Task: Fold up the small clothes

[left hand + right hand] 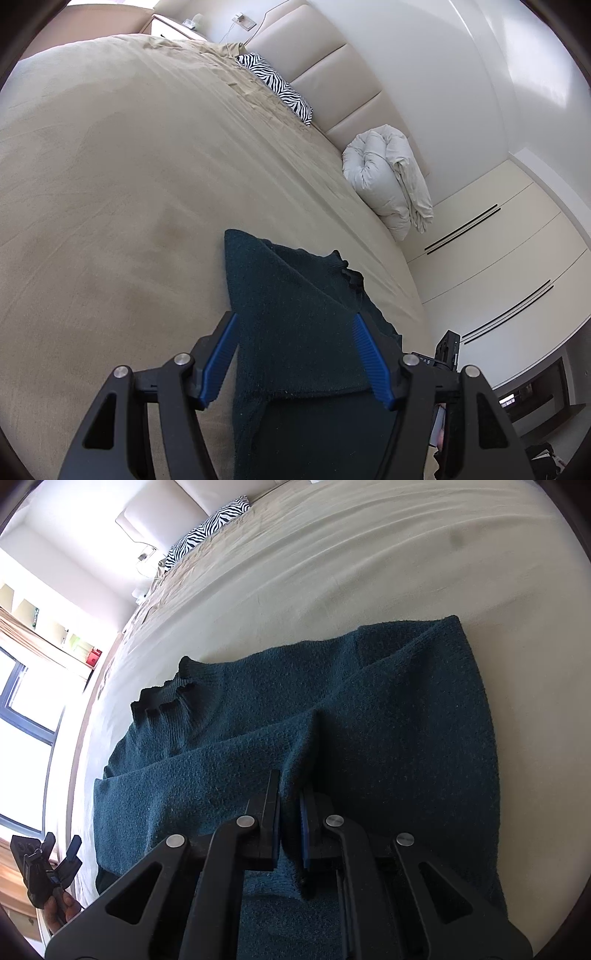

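We have one dark teal sweater (369,720) lying on the tan bedspread (129,184), near the bed's foot and well away from the padded headboard (332,74). It is the only garment in sight, and we use it as our landmark.

Our right gripper (290,801) is clenched on a raised ridge of knit in the sweater's middle. The two jaws stand nearly together with a fold of wool pinched between them. We judge we hold it this way to lift a layer, probably a sleeve or side panel, and carry it across the body. One fold already lies diagonally over the sweater's upper part, with the ribbed collar (166,694) beyond it toward the window (26,701).

Our left gripper (293,332) is released. Its two blue pads (221,358) stand wide apart on either side of the sweater's folded edge, and nothing is pinched between them. We think it waits there to pin or take the near edge while the right one pulls. In the right wrist view it shows small, off the sweater's collar side past the bed edge.

Beyond the sweater toward the headboard we count one zebra-print pillow (277,88) and one rolled white duvet (388,181). A wardrobe (498,240) with several long dark handles stands past the duvet.

The fold seems partly done.
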